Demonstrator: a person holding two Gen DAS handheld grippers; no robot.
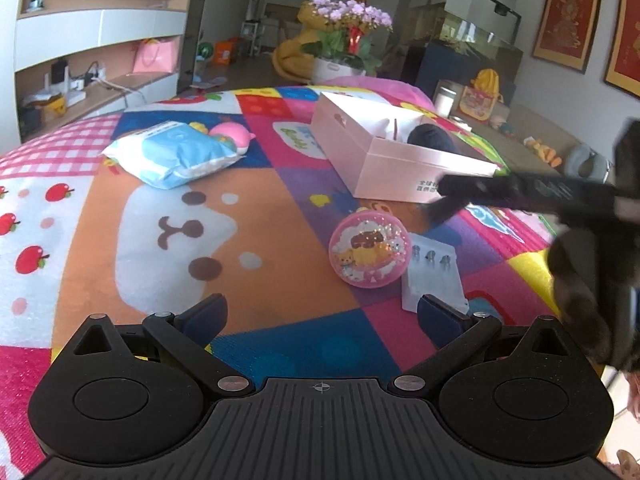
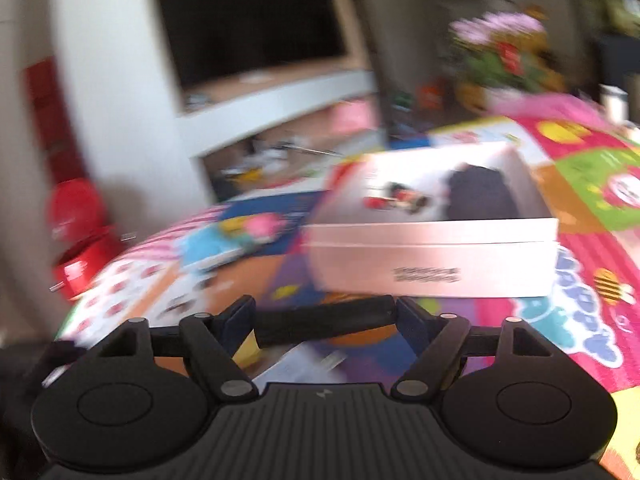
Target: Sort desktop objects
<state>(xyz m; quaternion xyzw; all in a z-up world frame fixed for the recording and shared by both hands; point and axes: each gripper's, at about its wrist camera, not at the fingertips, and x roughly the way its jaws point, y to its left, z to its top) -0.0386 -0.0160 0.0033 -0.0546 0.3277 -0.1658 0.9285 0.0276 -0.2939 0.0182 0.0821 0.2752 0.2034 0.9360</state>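
A pink open box (image 1: pixel 400 160) stands on the colourful play mat (image 1: pixel 120 220), with a dark bundle (image 1: pixel 432 140) inside; it also shows in the blurred right wrist view (image 2: pixel 432 256). My right gripper (image 2: pixel 322 318) is shut on a long black bar-shaped object (image 2: pixel 324 314), held crosswise just before the box; that object shows in the left wrist view (image 1: pixel 520 194) beside the box's near corner. My left gripper (image 1: pixel 320 316) is open and empty, low over the mat. A pink round toy (image 1: pixel 370 252) and a white holder with small metal pieces (image 1: pixel 434 276) lie just ahead of it.
A blue-white packet (image 1: pixel 176 152) with a pink plush toy (image 1: pixel 232 136) lies at the mat's far left. A flower pot (image 1: pixel 344 40) and shelves (image 1: pixel 92 60) stand beyond the mat. Red containers (image 2: pixel 76 236) stand left of the mat in the right wrist view.
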